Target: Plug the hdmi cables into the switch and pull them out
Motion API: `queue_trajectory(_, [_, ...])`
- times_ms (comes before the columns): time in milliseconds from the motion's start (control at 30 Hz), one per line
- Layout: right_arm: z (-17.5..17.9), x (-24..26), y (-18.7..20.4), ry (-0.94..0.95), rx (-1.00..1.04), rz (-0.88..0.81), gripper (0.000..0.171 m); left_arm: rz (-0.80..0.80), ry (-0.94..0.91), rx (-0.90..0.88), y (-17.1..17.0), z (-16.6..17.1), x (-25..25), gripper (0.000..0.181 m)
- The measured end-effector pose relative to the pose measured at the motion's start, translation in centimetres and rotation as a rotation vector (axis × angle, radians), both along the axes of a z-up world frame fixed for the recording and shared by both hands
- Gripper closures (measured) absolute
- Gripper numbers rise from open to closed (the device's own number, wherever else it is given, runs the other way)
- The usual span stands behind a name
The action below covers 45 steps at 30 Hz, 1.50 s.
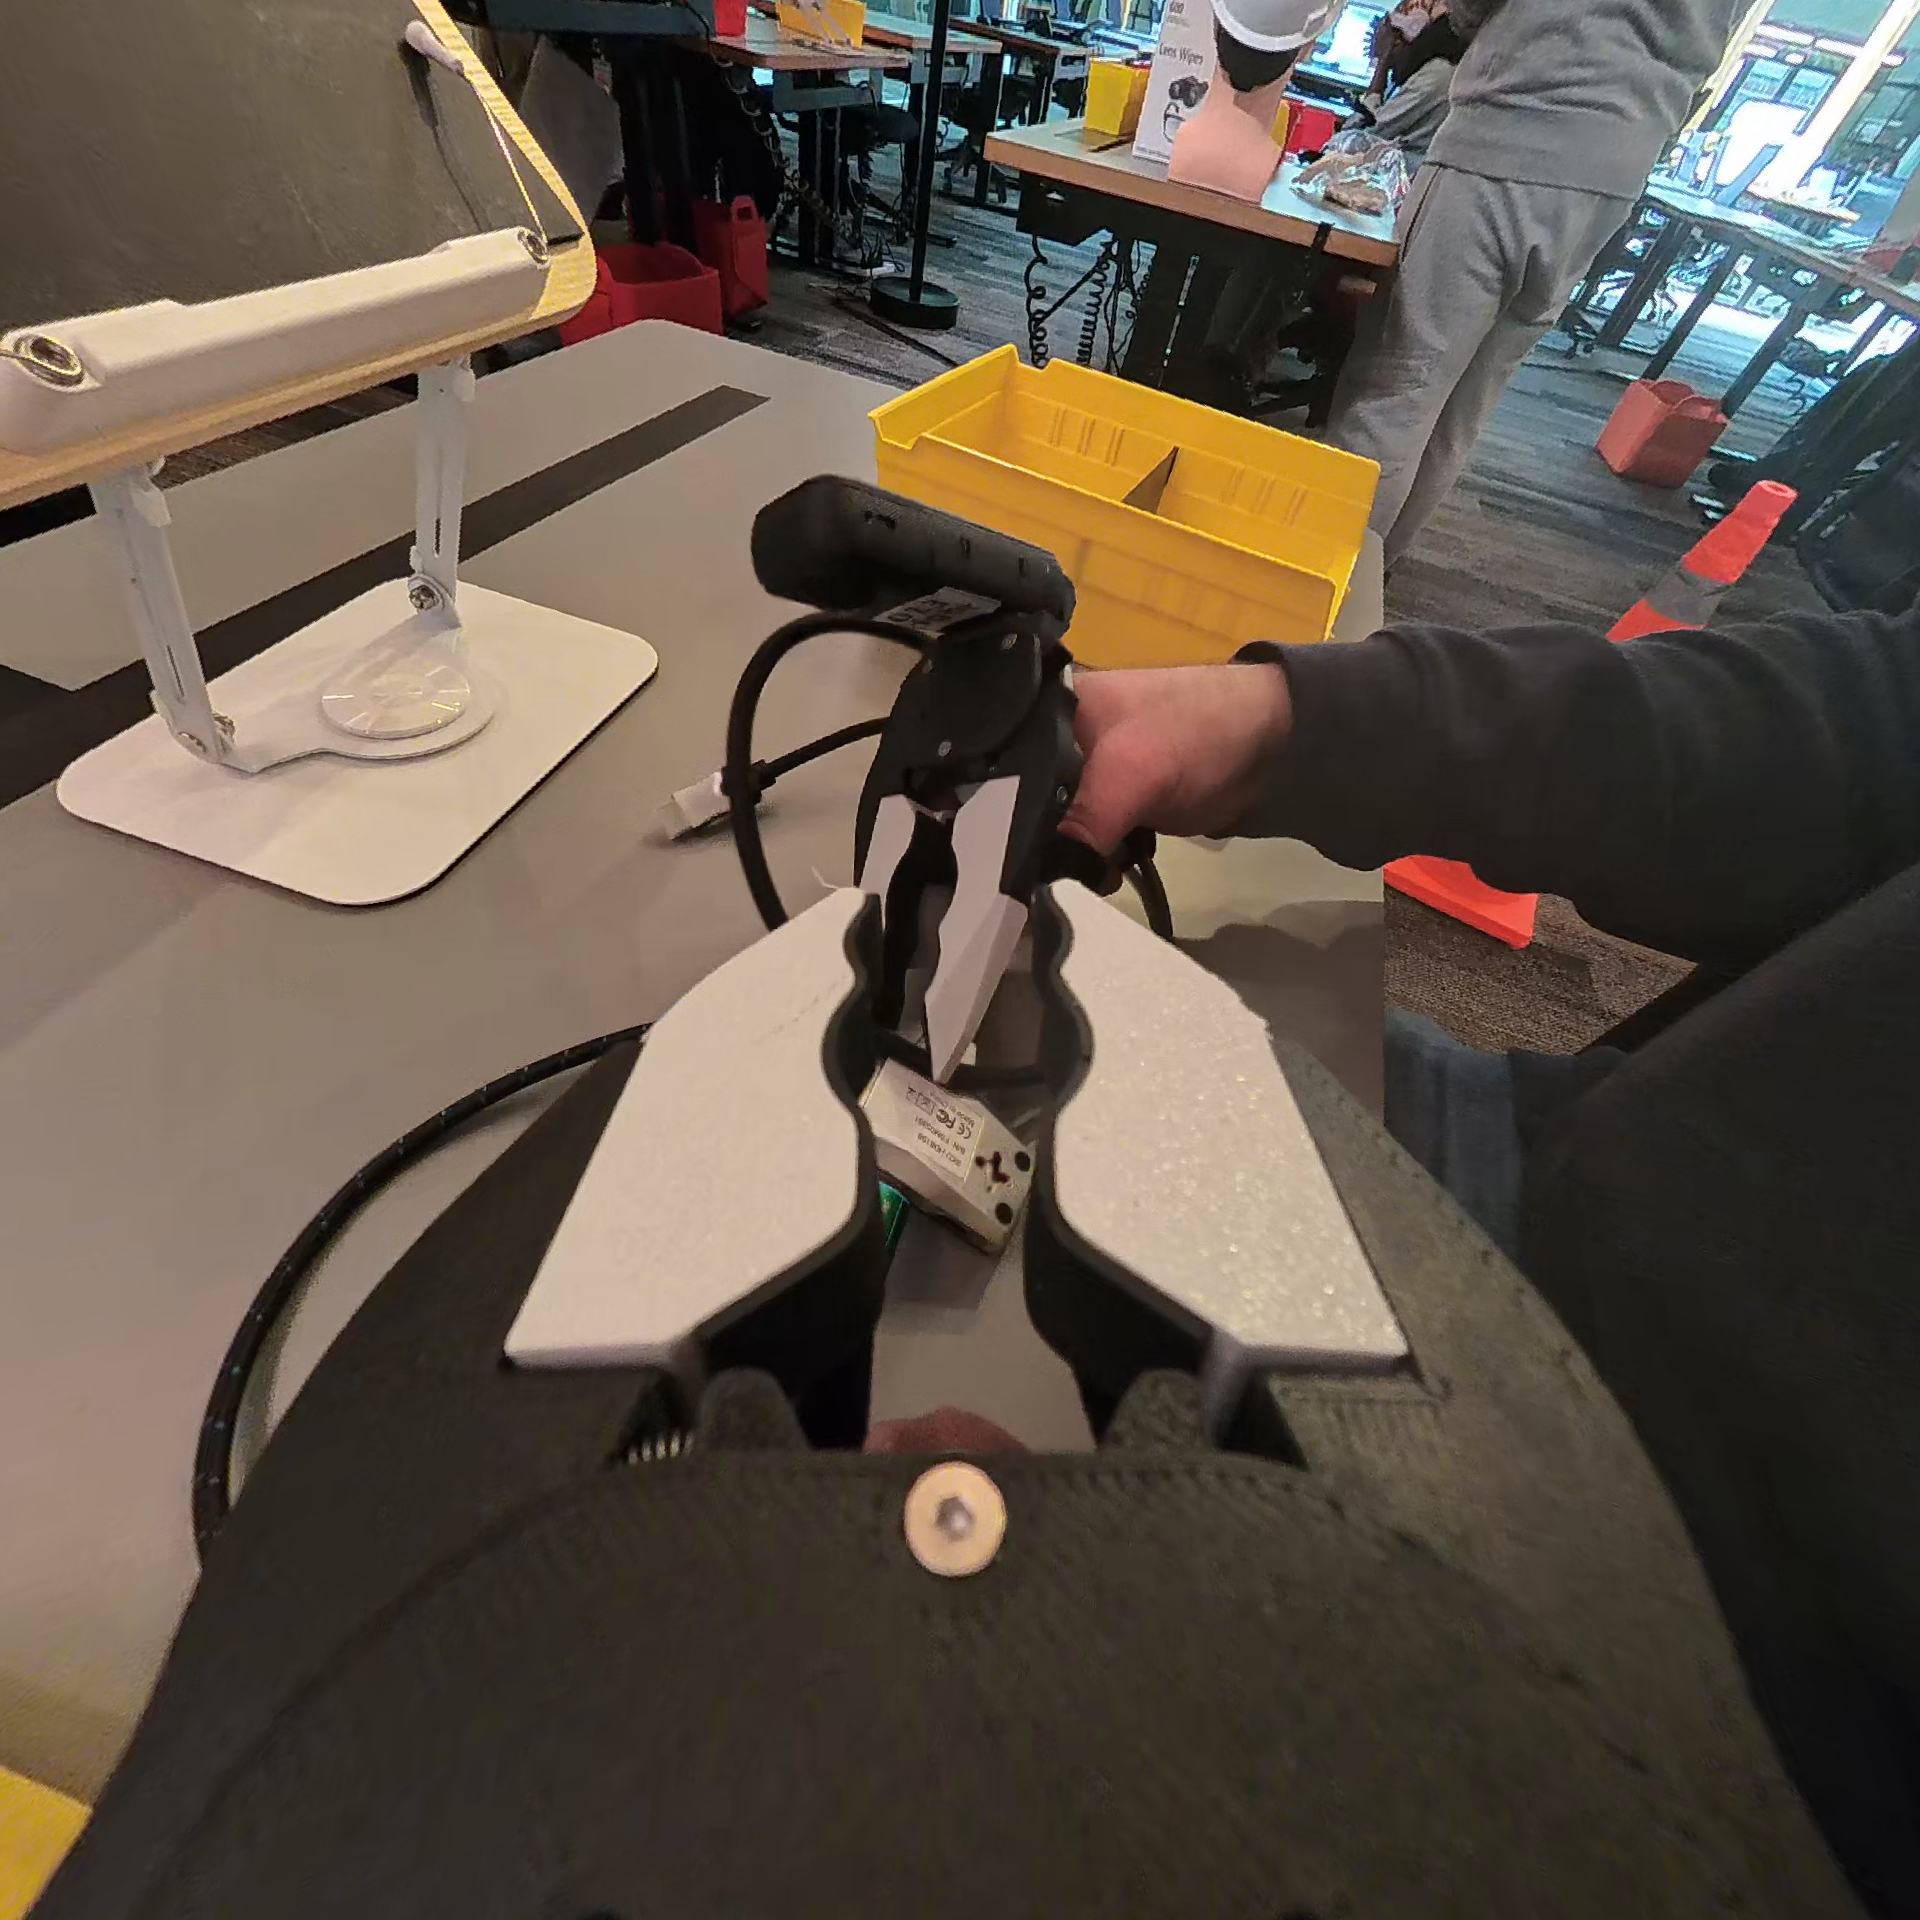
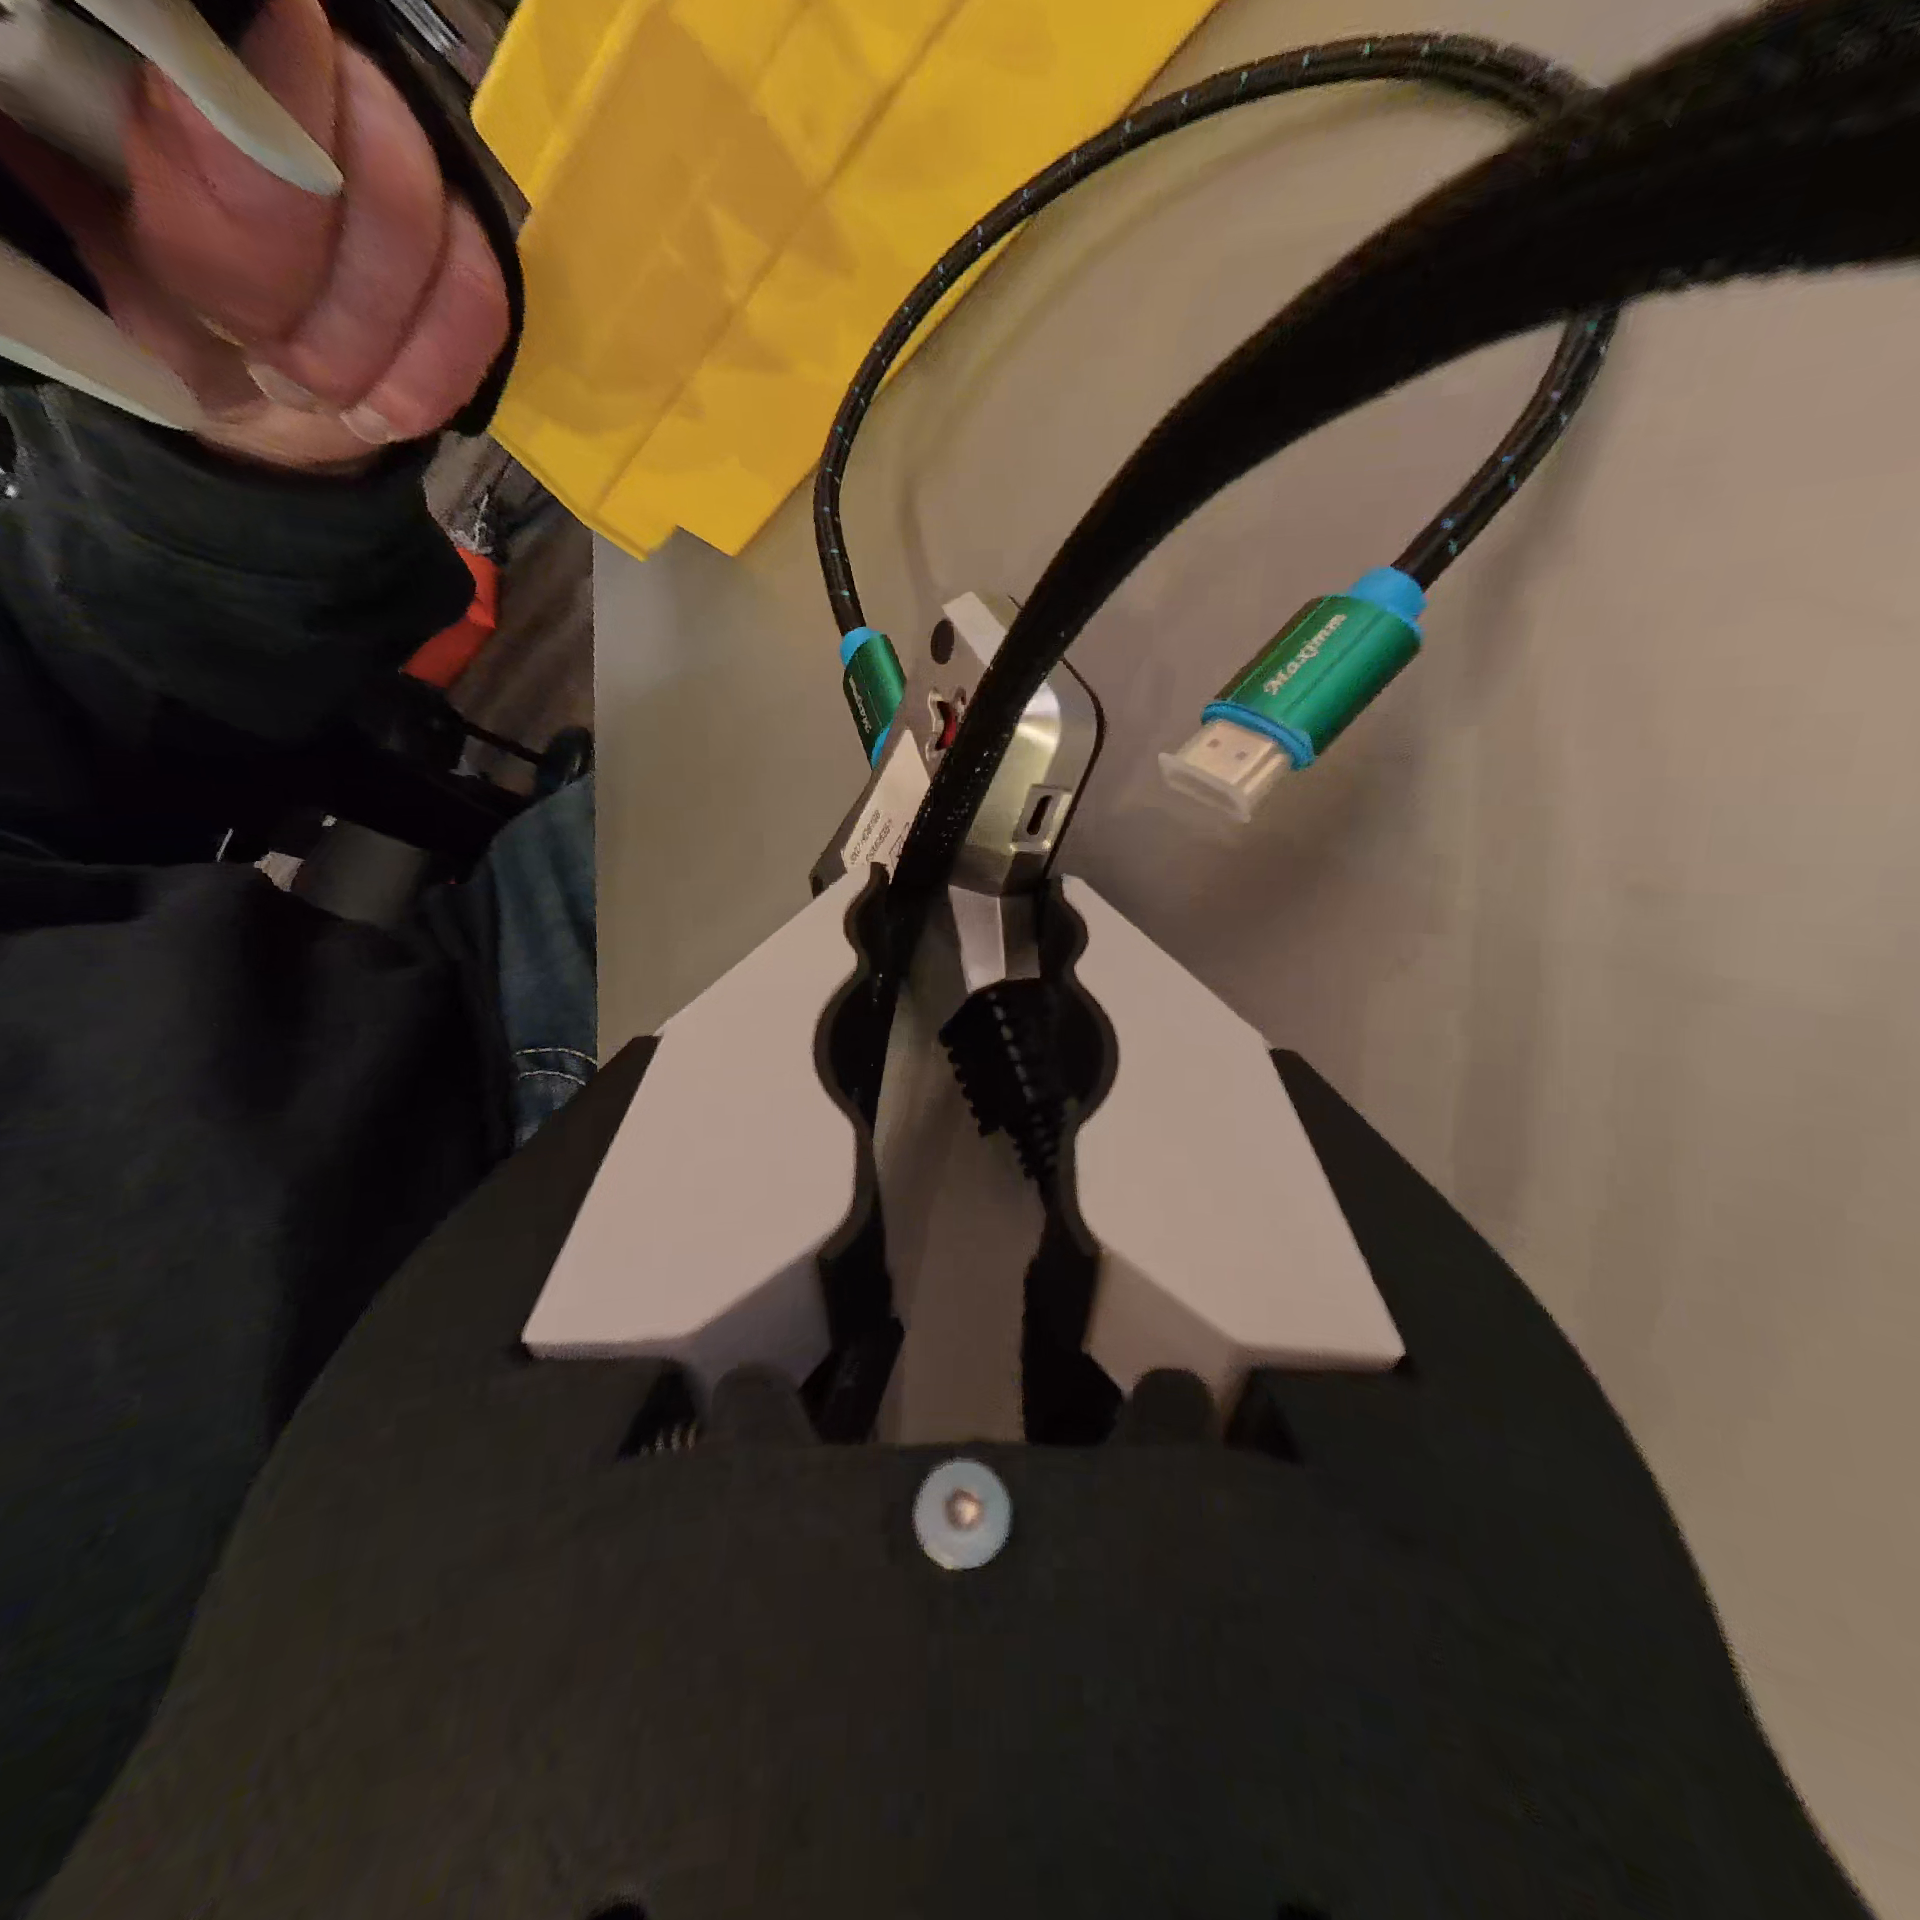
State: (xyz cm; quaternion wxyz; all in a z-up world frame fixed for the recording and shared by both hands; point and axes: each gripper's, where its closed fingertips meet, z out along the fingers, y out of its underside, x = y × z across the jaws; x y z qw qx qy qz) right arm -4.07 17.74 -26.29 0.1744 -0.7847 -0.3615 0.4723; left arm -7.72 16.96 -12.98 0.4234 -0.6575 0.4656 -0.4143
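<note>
The left tool (image 1: 956, 1049) has its two fingers closed on the silver switch (image 1: 951, 1153), which sits between them just above the grey surface (image 1: 312, 1039). The right tool (image 2: 961, 935) comes from the far side, and its fingers are clamped on a black ribbed plug (image 2: 1013, 1081) at the near end of the switch (image 2: 1013, 758); the black cable of this plug arcs up and away to the right. On the far end of the switch one green plug with a blue collar (image 2: 873, 691) is seated in a port. Its braided cable (image 2: 1039, 208) loops around, and the other green plug (image 2: 1288, 712) at its end lies free on the surface, just right of the switch.

The switch is close to the right edge of the surface. To the left the surface has much open room, up to a white stand (image 1: 353, 748). A yellow bin (image 1: 1122, 509) stands far at the edge.
</note>
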Motion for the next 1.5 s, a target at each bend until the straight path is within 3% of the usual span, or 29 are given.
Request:
queue_trajectory(300, [3.6, 0.7, 1.2, 0.116, 0.074, -0.057, 0.147, 0.004, -0.010, 0.005, 0.1, 0.3, -0.1, 0.154])
queue_trajectory(567, [8.3, 3.3, 2.6, 0.063, 0.257, -0.121, 0.148, 0.014, -0.034, 0.008, 0.3, 1.0, -0.7, 0.154])
queue_trajectory(767, [14.1, 5.7, 3.3, 0.078, 0.393, -0.184, 0.148, 0.026, -0.051, 0.001, 0.5, 1.3, -1.3, 0.154])
queue_trajectory(1100, [26.6, 11.9, 3.4, 0.024, 0.635, -0.276, 0.149, 0.035, -0.050, -0.008, 0.8, 1.0, -1.6, 0.154])
queue_trajectory(1500, [39.8, 22.5, 4.8, -0.081, 0.884, -0.499, 0.150, 0.035, -0.041, -0.012, 0.8, 0.7, -1.3, 0.154])
